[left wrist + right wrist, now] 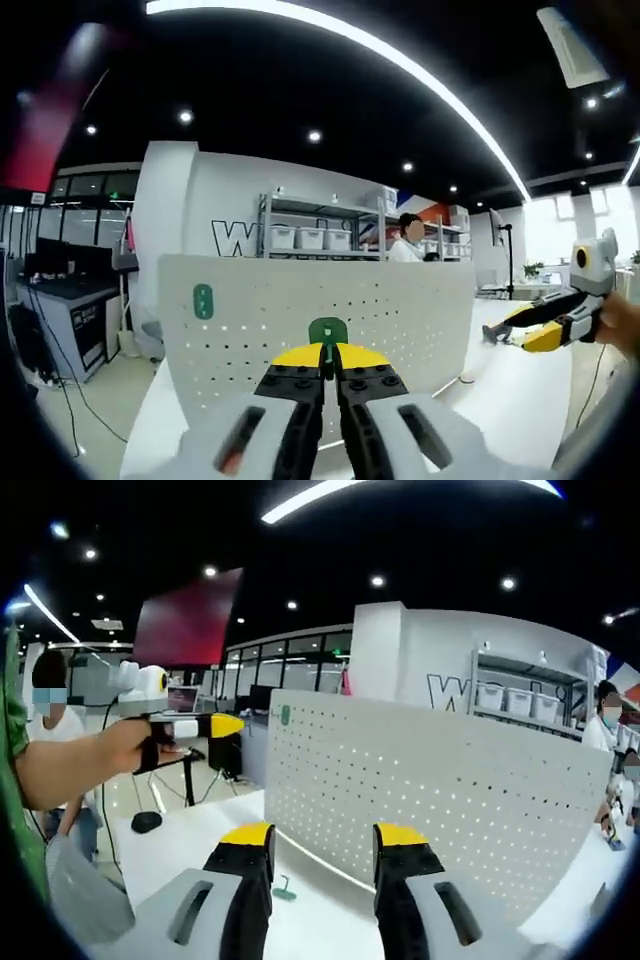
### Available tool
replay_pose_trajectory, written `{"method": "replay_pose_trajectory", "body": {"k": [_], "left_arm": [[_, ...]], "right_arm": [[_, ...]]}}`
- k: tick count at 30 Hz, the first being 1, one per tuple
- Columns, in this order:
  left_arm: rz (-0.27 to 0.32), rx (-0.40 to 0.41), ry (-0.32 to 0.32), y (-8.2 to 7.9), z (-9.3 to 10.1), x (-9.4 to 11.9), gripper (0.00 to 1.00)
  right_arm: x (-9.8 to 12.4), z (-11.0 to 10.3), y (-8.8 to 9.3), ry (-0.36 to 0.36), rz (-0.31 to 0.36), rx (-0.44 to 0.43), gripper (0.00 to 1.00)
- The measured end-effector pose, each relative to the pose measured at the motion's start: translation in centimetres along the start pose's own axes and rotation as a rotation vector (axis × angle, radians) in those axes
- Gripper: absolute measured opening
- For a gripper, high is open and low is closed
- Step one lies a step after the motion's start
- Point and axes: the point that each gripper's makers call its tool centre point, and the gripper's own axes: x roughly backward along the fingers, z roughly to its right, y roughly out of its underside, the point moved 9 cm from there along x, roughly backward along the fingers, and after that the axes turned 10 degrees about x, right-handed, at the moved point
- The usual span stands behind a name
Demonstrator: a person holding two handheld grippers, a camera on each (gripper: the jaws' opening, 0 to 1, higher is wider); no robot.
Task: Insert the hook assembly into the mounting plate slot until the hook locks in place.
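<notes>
My left gripper [327, 352] is shut on a small green hook assembly [327, 331], held close in front of the white perforated mounting plate [400, 315], which stands upright on the table. Another green hook [203, 300] sits in the plate's upper left part. My right gripper [324, 835] is open with nothing between its yellow-tipped jaws, facing the mounting plate [430, 800]. That mounted green hook [285, 715] shows near the plate's top corner. The left gripper [225, 725] comes in from the left, held in a hand. The right gripper [525, 326] shows at the right.
The plate stands on a white table [190, 845]. A small green piece [285, 888] lies on the table near the plate's foot. People [405, 240] stand behind, with shelves of bins [310, 238] and desks with monitors [60, 265].
</notes>
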Motion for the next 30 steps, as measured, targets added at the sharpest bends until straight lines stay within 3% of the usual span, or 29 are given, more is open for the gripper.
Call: {"method": "replay_pose_trajectory", "body": {"k": [12,30], "left_arm": [[0.038,-0.026,-0.091,-1.8,-1.7,-3.0,0.03],[0.032,-0.113,-0.146,-3.3,-3.5,-6.9,0.03]], "right_arm": [[-0.4,0.6,-0.3,0.014,0.012,0.008,0.42],[-0.4,1.3,0.4,0.026,-0.007,0.0,0.42]]}}
